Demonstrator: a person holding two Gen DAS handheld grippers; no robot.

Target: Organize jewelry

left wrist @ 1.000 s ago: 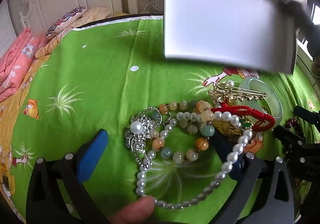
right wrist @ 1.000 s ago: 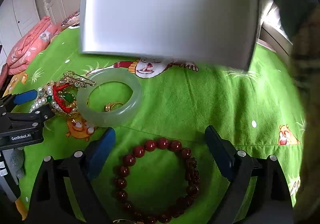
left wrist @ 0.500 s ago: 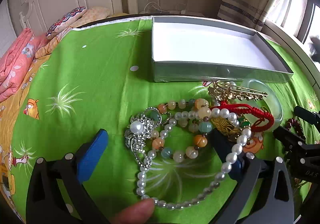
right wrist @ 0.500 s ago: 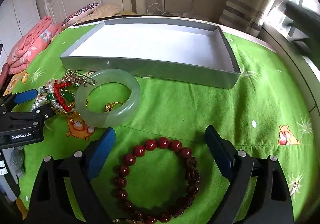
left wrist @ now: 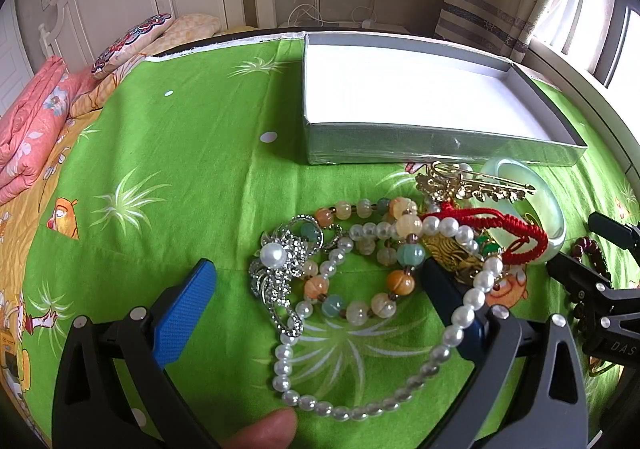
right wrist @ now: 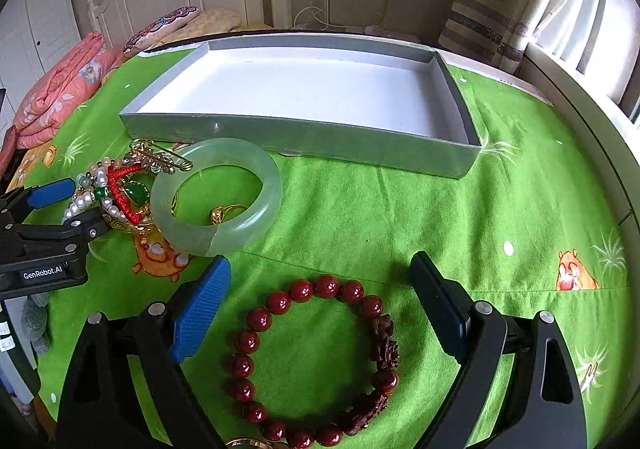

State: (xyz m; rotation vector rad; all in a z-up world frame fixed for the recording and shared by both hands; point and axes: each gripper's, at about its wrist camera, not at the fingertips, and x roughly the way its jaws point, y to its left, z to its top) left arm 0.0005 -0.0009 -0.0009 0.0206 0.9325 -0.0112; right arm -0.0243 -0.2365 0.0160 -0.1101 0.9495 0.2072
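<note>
Nothing's sorted yet. Left gripper (left wrist: 316, 297) spread wide over the tangled pearl necklace (left wrist: 456, 329) pile, jade bangle (right wrist: 218, 195) beside it, right gripper (right wrist: 320, 309) wide around the red bead bracelet (right wrist: 316, 361). Grey box (right wrist: 304, 139) behind looks empty, far as I can tell.

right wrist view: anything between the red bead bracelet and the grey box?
Only bare green cloth separates the dark red bead bracelet from the shallow grey cardboard box in the right wrist view. The pale green jade bangle sits off to the left.
</note>
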